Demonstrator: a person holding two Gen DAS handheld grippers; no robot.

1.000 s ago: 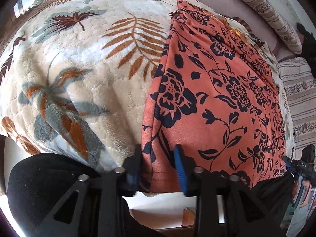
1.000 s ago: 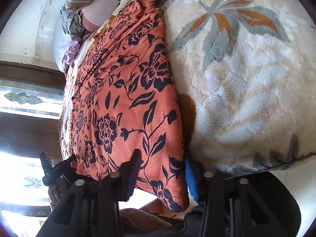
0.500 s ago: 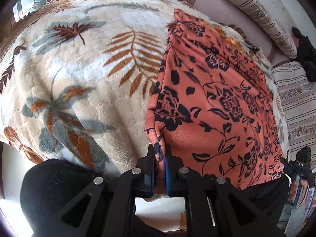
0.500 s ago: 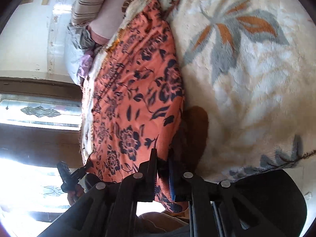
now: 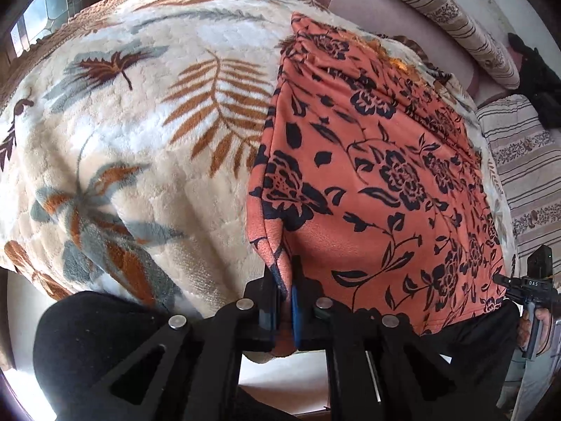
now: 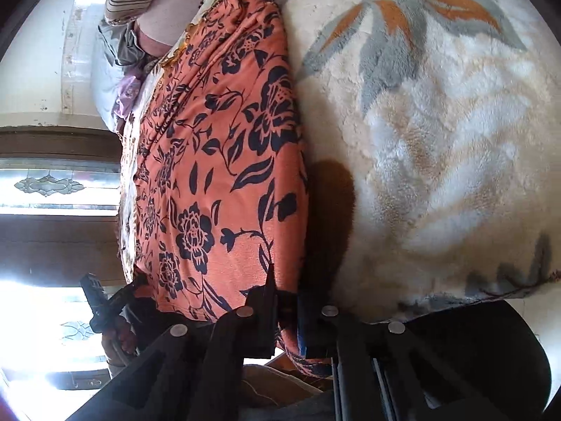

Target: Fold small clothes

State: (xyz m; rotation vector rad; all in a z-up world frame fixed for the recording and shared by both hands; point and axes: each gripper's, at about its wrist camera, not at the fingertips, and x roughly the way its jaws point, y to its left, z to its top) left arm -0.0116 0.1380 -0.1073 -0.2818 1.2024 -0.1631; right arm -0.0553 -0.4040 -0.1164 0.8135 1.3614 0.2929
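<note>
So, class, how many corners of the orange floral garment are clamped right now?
2. The left tool is shut on the orange floral garment at its near left corner; the right tool is shut on its near right corner. The far corners lie free on the leaf-print blanket.

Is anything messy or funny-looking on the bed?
Nothing much. The orange cloth lies mostly flat on the blanket; only its two near corners are bunched, where the left gripper and right gripper pinch them.
</note>
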